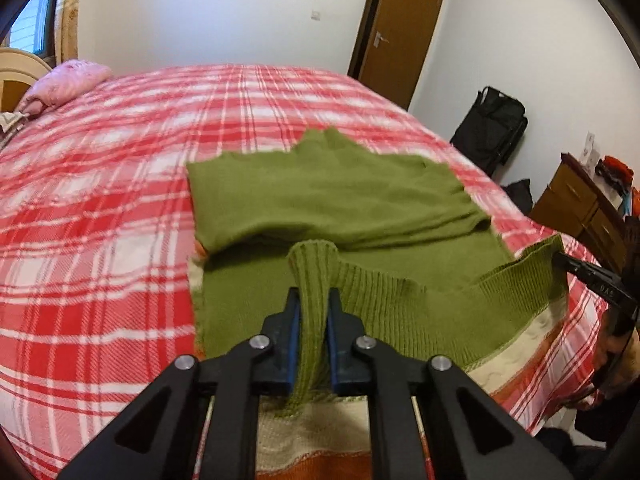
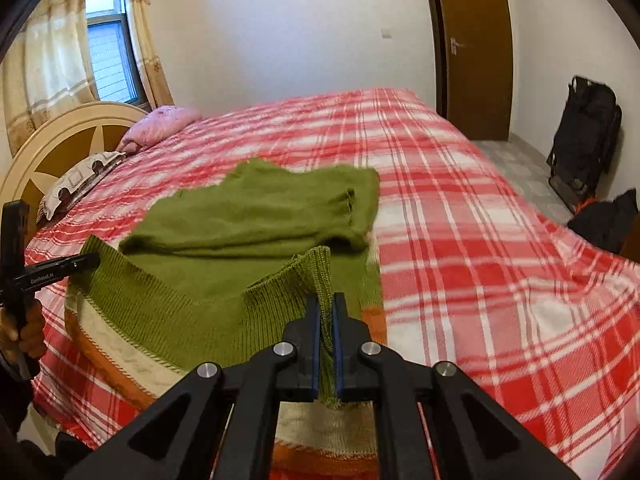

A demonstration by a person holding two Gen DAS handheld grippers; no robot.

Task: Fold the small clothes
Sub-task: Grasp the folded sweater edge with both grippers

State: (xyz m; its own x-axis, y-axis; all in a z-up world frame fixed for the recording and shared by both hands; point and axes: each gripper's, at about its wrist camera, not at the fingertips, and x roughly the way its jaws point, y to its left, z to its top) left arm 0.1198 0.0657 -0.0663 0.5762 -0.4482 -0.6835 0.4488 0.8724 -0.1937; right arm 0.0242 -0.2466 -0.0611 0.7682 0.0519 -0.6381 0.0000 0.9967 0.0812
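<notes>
Left gripper [image 1: 314, 300] and right gripper [image 2: 326, 304] each clamped on a corner of the green sweater's ribbed hem [image 1: 400, 292], raised at the bed's near edge, likely for folding over the already doubled body [image 2: 260, 212] beyond.

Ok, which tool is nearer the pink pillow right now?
Left. The left tool grips the green sweater by its hem at the end toward the pink pillow; the right tool grips the hem's opposite end, farther from it.
</notes>
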